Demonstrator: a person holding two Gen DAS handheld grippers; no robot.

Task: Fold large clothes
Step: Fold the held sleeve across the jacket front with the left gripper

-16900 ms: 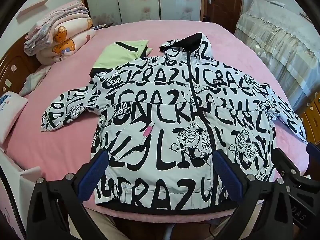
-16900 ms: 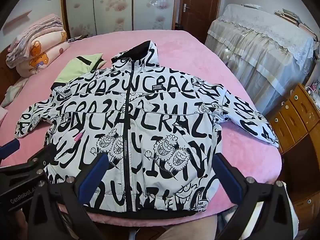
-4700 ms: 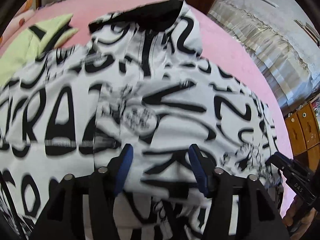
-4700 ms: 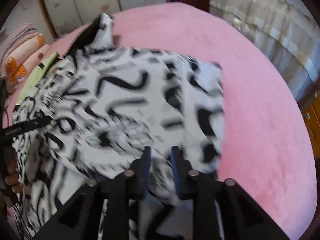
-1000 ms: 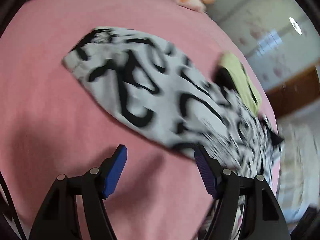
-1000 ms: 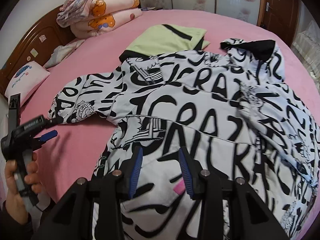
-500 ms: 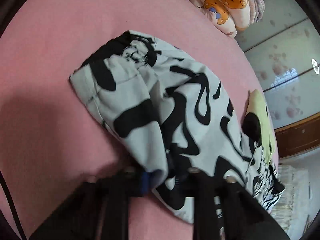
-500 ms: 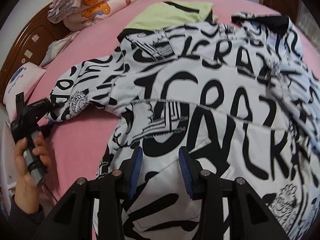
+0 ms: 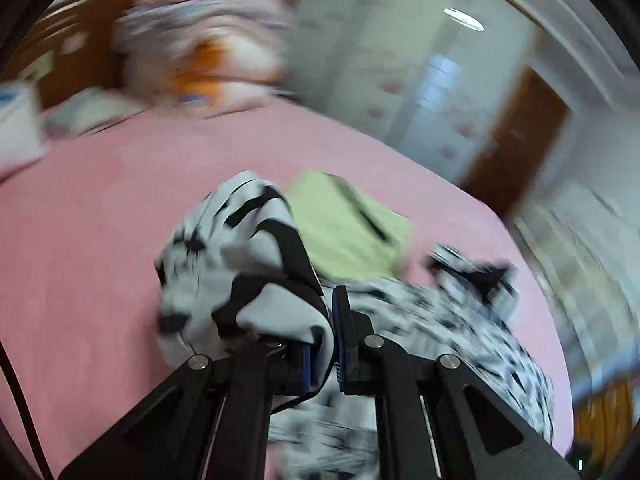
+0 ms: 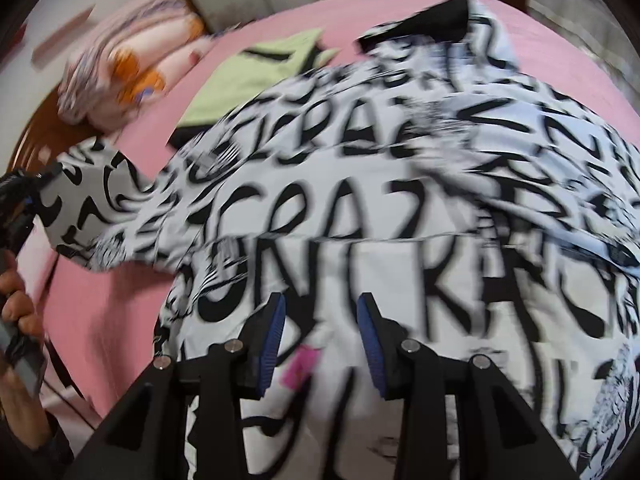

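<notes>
A white jacket with black lettering (image 10: 400, 200) lies spread on the pink bed (image 9: 100, 220). My left gripper (image 9: 326, 320) is shut on the end of its left sleeve (image 9: 240, 264), and the sleeve hangs bunched over the fingers, lifted off the bed. In the right wrist view that sleeve (image 10: 92, 200) stretches left to the left gripper (image 10: 30, 196), held by a person's hand (image 10: 16, 304). My right gripper (image 10: 320, 320) hovers open over the jacket's front, near a small pink tag (image 10: 300, 364), with nothing pinched between its blue pads.
A folded light-green garment (image 10: 256, 76) lies on the bed beyond the jacket's shoulder. Stacked pink bedding (image 10: 128, 68) sits at the headboard end. A wardrobe and a brown door (image 9: 516, 136) stand behind the bed. Both views are motion-blurred.
The left gripper closed on the sleeve end and lifted it off the bed, swinging toward the jacket body. The right gripper moved closer over the jacket front, jaws unchanged.
</notes>
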